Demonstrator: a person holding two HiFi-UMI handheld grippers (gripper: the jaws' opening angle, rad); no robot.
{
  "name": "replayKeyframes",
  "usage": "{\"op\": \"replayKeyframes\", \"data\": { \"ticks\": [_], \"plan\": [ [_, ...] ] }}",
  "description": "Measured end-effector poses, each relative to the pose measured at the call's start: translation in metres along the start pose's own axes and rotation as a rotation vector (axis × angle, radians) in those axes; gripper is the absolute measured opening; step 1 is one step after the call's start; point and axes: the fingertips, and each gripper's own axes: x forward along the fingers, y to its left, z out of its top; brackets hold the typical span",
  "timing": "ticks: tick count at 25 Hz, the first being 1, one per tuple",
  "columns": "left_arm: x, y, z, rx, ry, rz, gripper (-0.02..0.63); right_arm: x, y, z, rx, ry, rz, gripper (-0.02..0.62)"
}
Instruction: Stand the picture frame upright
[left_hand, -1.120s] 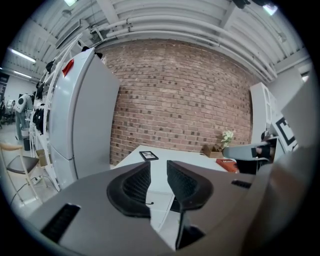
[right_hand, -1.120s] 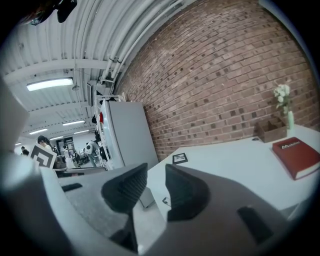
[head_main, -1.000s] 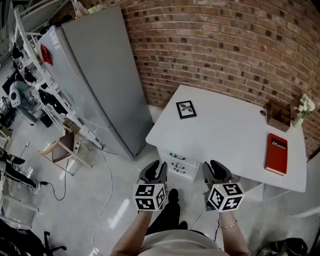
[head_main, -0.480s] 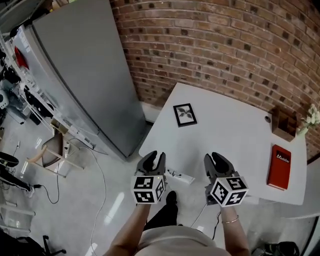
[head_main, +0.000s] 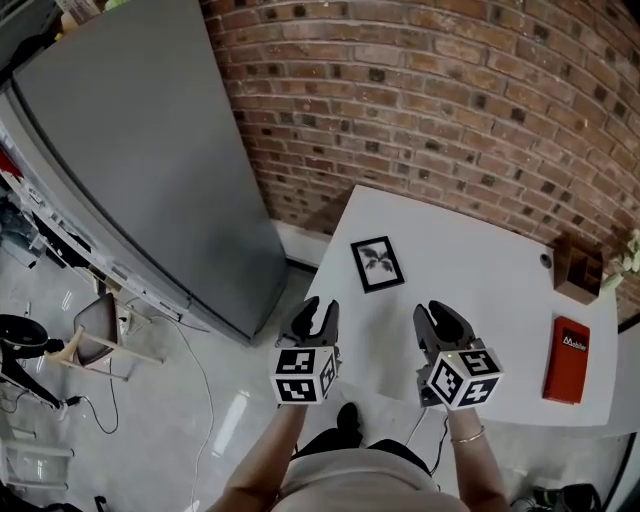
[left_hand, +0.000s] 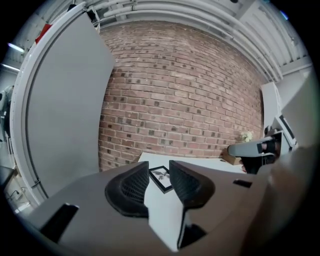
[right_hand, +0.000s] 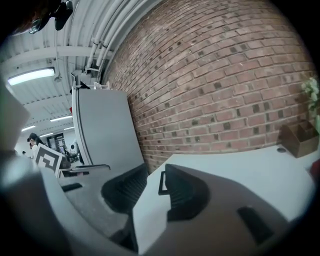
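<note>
A small black picture frame (head_main: 378, 264) with a plant print lies flat on the white table (head_main: 470, 300), near its left corner. The left gripper view shows the frame (left_hand: 161, 177) just beyond the jaws; in the right gripper view only an edge of the frame (right_hand: 162, 182) shows. My left gripper (head_main: 314, 318) hovers at the table's near-left edge, its jaws opening with nothing between them. My right gripper (head_main: 443, 322) is over the table's near edge, right of the frame, open and empty.
A red book (head_main: 566, 359) lies at the table's right end. A brown wooden holder (head_main: 577, 270) and white flowers (head_main: 630, 255) stand at the back right by the brick wall. A tall grey cabinet (head_main: 150, 160) stands left of the table.
The view has closed in on the table. Both grippers have moved forward from in front of the table to its near edge, closer to the frame.
</note>
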Motion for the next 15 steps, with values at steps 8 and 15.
{"op": "replayKeyframes", "data": {
  "ticks": [8, 15],
  "plan": [
    [0.036, 0.017, 0.002, -0.031, 0.018, -0.01, 0.121, 0.036, -0.017, 0.005, 0.009, 0.035, -0.034, 0.097],
    [0.059, 0.014, 0.001, -0.056, 0.029, 0.013, 0.121, 0.066, -0.032, 0.006, -0.01, 0.076, 0.007, 0.097]
  ]
}}
